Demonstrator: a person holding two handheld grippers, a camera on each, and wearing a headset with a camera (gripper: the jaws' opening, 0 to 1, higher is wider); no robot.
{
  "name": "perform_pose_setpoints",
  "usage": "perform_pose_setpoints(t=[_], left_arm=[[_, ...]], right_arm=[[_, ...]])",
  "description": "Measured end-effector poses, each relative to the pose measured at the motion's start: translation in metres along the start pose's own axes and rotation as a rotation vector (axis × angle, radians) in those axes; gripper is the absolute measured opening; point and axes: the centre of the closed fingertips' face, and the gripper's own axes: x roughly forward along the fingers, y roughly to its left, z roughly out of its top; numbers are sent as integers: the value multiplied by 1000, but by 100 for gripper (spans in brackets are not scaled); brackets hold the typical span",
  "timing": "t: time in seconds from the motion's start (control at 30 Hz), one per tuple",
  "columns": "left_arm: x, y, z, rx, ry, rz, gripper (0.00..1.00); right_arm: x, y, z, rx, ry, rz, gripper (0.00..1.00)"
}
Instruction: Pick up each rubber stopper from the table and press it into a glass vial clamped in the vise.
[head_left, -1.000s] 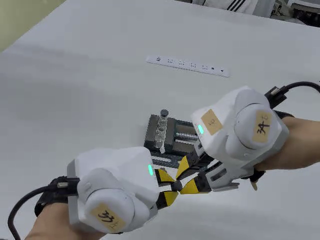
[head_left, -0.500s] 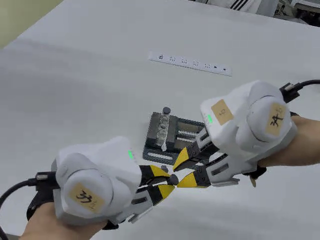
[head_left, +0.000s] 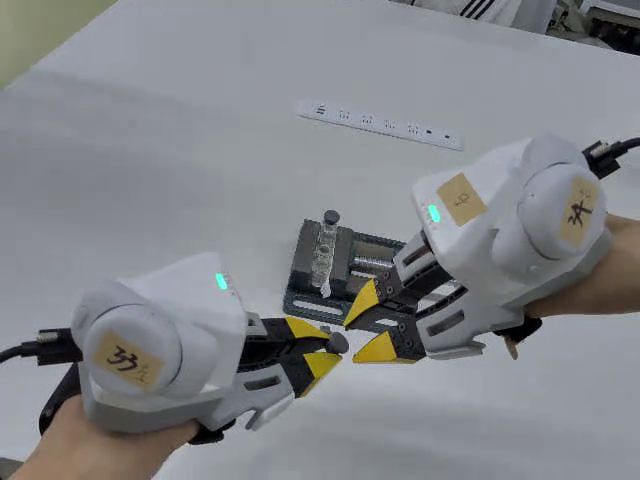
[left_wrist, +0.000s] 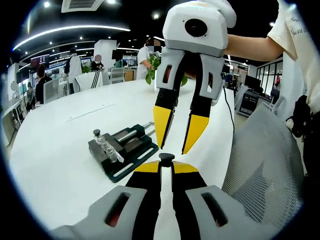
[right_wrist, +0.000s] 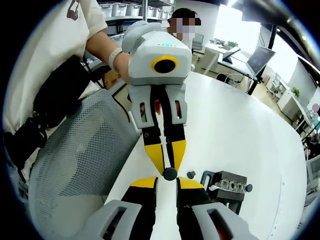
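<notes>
Handover risk: the stopper (head_left: 338, 342) sits pinched at the very tip of the left gripper (head_left: 326, 349).
The right gripper (head_left: 364, 331) has its fingers spread, just beside; a nudge could probably knock that shallowly held stopper onto the surface (head_left: 150, 150).

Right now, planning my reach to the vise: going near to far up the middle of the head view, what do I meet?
the left claw shut on the rubber stopper → vise holding the glass vial → power strip

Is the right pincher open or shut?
Open. The right gripper has its yellow jaws apart with nothing between them; the stopper sits in the left gripper.
</notes>
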Motion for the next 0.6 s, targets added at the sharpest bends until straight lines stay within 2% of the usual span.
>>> perform_pose_setpoints(t=[0.23,0.37,0.6], left_arm=[[1,-4,1,7,2,-16,3],[2,-5,0,8,8,-18,3],[2,-9,1,6,3,-26,3]], right_arm=[[3,2,4,-22,2,8,11],[6,0,3,-36,10,-1,7],[7,0,2,-39,14,-2,10]])
